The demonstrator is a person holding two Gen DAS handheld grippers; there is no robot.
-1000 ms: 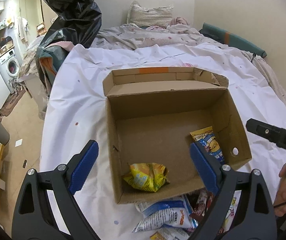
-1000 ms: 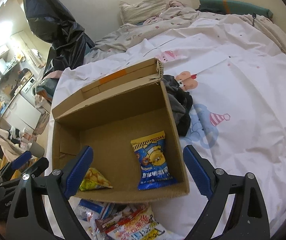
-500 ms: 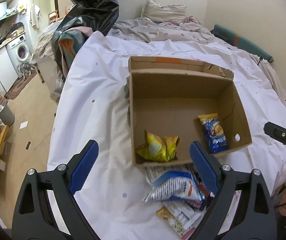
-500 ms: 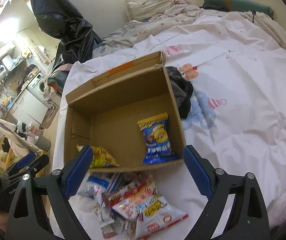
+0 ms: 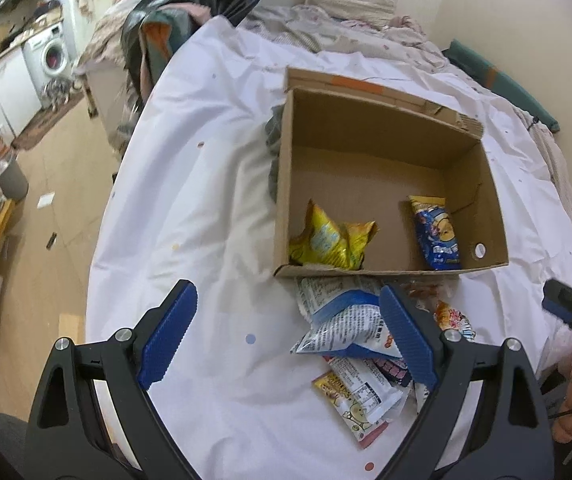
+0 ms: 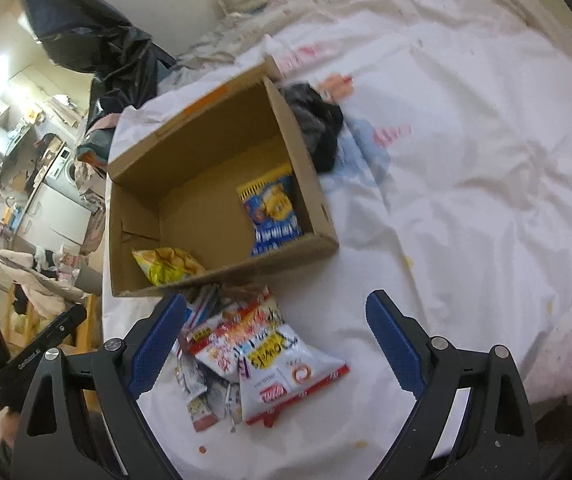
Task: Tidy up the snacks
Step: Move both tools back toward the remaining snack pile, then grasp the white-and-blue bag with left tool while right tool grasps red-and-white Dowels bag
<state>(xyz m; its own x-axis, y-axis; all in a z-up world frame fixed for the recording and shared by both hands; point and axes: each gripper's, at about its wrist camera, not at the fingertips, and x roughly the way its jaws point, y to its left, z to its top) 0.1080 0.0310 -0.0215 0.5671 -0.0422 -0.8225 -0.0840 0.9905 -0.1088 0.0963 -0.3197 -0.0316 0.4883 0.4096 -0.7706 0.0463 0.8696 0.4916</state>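
Right wrist view, both claws wide and empty, snack pile [image 6: 246, 344] beneath right claw [image 6: 276, 344], below box [image 6: 190, 184].

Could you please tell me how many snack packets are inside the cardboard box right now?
2. A yellow packet lies in the box's near corner on the kitchen side; a blue packet lies along the opposite side wall. The near wall could hide something small.

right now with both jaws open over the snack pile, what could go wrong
1. The packets overlap in a loose heap, so a grab may lift two or drag others along.
2. The pile lies against the box front wall; a low approach could nudge the box.
3. Both grippers, left and right, aim at the same pile and might collide.
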